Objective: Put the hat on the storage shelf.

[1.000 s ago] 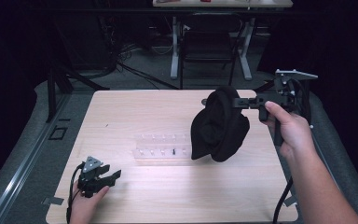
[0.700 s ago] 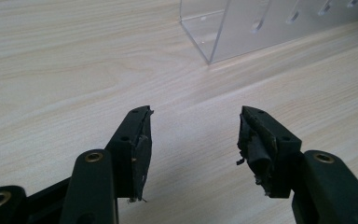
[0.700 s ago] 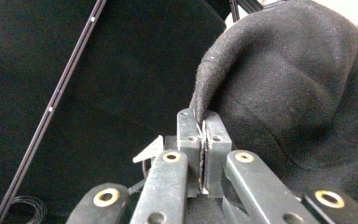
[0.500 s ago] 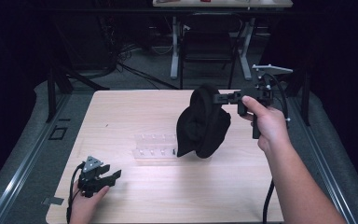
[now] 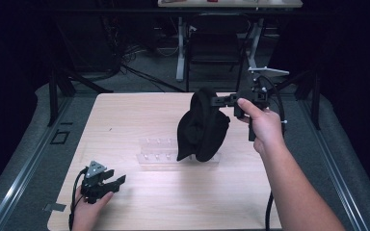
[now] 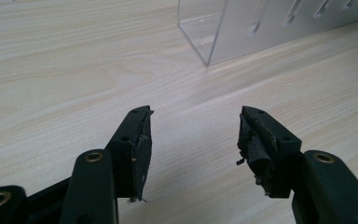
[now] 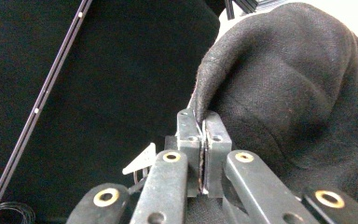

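A clear acrylic rack (image 5: 171,153) sits mid-table (image 5: 125,120), partly hidden behind the hanging black cloth (image 5: 203,127); the right gripper (image 5: 217,101) pinches the cloth's upper edge, jaws clamped tight, holding it aloft; the left gripper (image 5: 118,182) rests near the table's front corner, jaws spread, holding nothing.

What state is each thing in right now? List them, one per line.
Left hand-held gripper: open, holding nothing, low over the table.
Right hand-held gripper: shut on the black cloth's edge, raised.
Black cloth: bunched, hanging from the right hand-held gripper in front of the rack.
Clear acrylic rack: resting on the table, slots look empty.
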